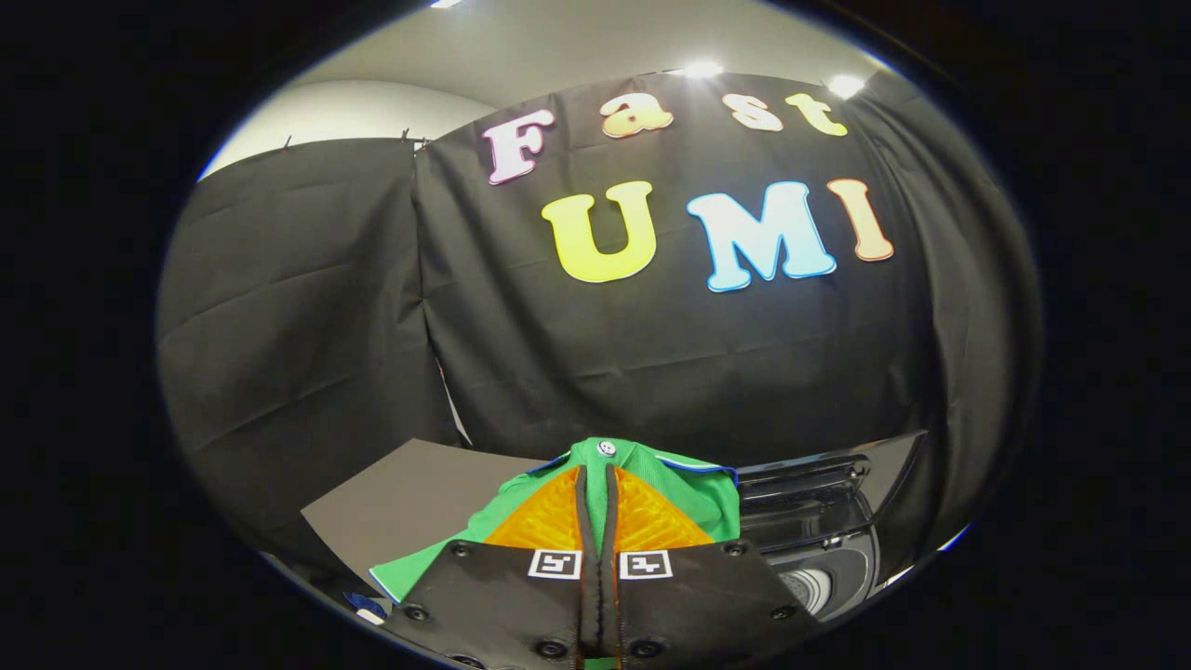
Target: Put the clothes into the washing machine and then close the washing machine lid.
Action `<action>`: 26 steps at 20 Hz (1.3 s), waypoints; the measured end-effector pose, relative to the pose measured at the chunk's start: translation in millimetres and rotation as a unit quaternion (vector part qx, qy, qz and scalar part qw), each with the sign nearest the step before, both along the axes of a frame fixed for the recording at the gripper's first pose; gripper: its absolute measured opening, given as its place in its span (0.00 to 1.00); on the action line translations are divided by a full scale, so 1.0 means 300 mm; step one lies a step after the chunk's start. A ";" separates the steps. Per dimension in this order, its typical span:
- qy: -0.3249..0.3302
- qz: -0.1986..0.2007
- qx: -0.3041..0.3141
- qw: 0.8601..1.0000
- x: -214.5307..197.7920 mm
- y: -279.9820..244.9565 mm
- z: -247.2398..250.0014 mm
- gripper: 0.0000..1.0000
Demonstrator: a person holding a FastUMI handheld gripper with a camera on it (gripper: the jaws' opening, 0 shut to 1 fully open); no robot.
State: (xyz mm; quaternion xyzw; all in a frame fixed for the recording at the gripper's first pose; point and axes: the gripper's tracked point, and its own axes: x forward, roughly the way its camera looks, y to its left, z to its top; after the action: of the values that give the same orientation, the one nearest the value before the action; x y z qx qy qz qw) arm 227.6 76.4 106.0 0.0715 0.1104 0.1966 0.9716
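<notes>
Tool (595,484) clamped nearly shut on a green shirt (651,470), fabric pinched between both fingers. Bright green knit, white button up top, blue-white trim at the collar, draped around the fingers. Washing machine (819,530) just right, dark lid up. Grey desk (409,502) on the left, open room there.

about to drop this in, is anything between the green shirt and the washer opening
Nothing visible blocks it. The gripper is shut on the green shirt with a white button, holding it up. The dark glossy washing machine sits just beyond and to the side, its lid looks raised and the pale drum opening shows uncovered.
</notes>
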 end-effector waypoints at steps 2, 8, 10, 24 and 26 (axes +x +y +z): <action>0.005 -0.006 0.002 1.000 0.014 -0.056 -0.017 0.01; 0.018 -0.023 0.002 1.000 0.030 -0.213 -0.071 0.01; 0.024 -0.029 0.001 0.999 0.032 -0.262 -0.099 0.01; 0.084 -0.053 -0.019 0.995 0.075 -0.485 -0.437 0.01; 0.093 -0.050 -0.021 0.994 0.080 -0.478 -0.491 0.01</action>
State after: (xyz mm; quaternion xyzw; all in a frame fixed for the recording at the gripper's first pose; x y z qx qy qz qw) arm 251.7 -67.1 -41.3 0.0741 0.2006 0.1382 0.9670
